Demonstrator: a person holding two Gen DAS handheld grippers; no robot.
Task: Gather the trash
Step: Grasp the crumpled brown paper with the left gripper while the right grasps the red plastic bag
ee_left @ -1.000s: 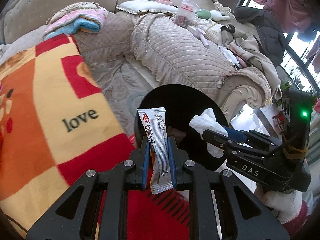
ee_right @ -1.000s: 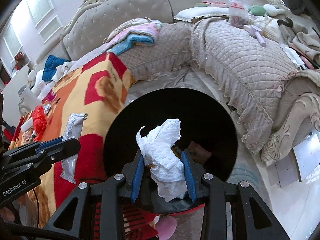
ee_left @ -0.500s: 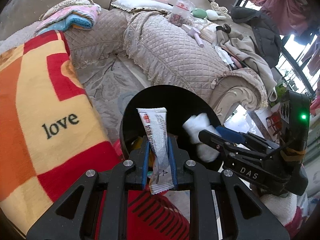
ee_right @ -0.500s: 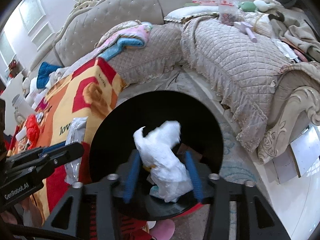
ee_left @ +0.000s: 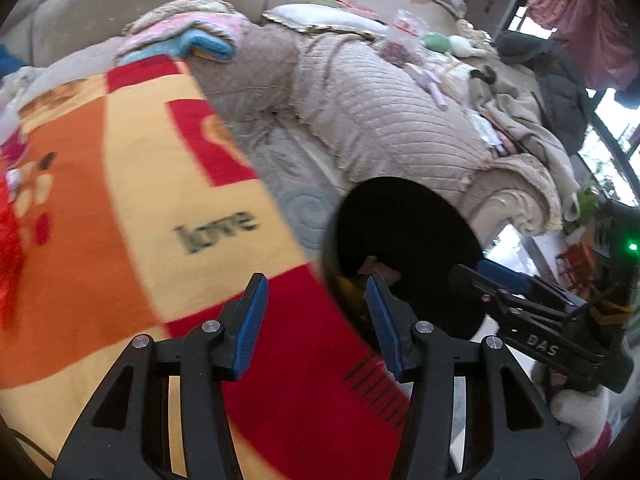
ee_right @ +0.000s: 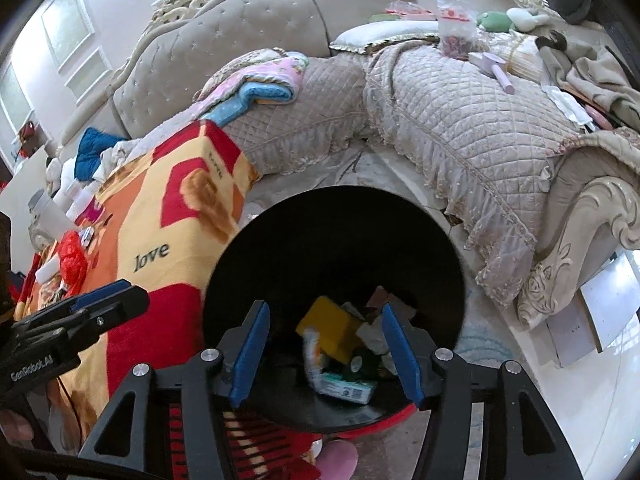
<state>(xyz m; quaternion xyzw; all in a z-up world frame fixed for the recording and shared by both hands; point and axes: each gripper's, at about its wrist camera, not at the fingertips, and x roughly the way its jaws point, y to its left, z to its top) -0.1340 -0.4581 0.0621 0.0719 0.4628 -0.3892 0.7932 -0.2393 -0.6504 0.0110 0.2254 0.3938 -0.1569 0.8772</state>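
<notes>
A round black trash bin (ee_right: 332,236) stands on the floor between the blanket-covered table and the sofa; it also shows in the left wrist view (ee_left: 404,216). Inside lie several pieces of trash: a yellow box (ee_right: 326,326), a green-and-white packet (ee_right: 346,390) and crumpled white tissue (ee_right: 372,334). My right gripper (ee_right: 326,354) is open and empty right above the bin's near rim. My left gripper (ee_left: 316,320) is open and empty, over the blanket's edge just left of the bin. Each gripper shows in the other's view, the right (ee_left: 504,284) and the left (ee_right: 100,300).
An orange, yellow and red "love" blanket (ee_left: 132,184) covers the table on the left, with red plastic (ee_right: 72,258) and small items at its far end. A beige quilted sofa (ee_right: 460,128) with clutter curves behind and to the right of the bin.
Both grippers have opened. The silver wrapper has left the left gripper and the white tissue has left the right gripper. The left gripper has swung left over the blanket.
</notes>
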